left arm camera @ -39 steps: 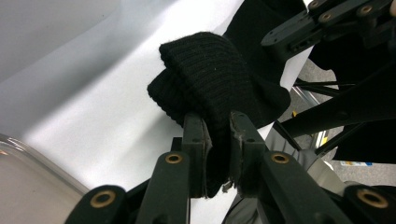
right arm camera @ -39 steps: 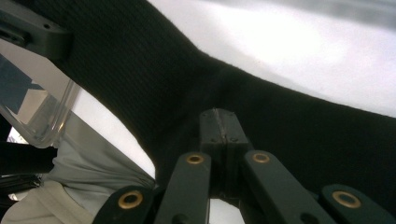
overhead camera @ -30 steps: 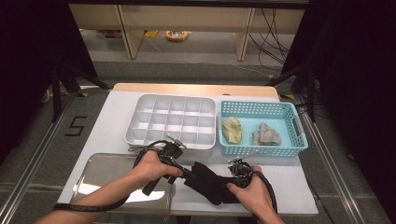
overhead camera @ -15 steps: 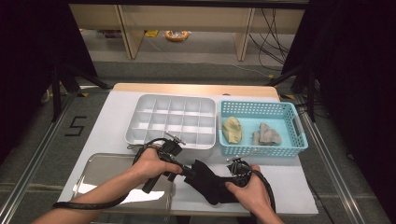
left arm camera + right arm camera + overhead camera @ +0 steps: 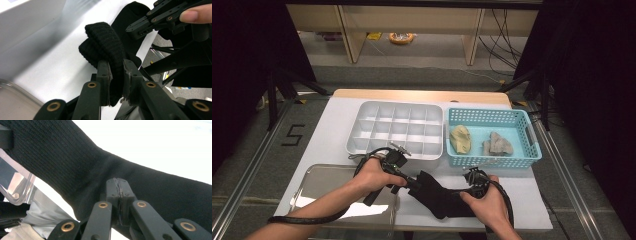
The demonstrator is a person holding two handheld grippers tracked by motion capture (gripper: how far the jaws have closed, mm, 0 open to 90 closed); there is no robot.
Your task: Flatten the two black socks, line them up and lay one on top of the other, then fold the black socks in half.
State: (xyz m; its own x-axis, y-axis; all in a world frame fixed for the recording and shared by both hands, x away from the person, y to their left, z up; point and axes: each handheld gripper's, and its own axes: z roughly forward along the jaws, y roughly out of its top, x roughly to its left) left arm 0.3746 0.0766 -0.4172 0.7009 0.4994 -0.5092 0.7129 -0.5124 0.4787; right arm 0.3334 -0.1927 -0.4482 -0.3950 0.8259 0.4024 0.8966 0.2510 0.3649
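The left gripper point(image 5: 116, 75) pinched the folded end of a black sock point(image 5: 105, 40); the right gripper point(image 5: 119, 195) clamped its other end, jaws nearly together.

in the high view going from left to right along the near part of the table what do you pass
Metal tray → left gripper → black sock → right gripper.

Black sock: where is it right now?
In the high view the black sock lies at the table's near edge, stretched between the left hand-held gripper and the right hand-held gripper, in front of the divided tray and the blue basket.
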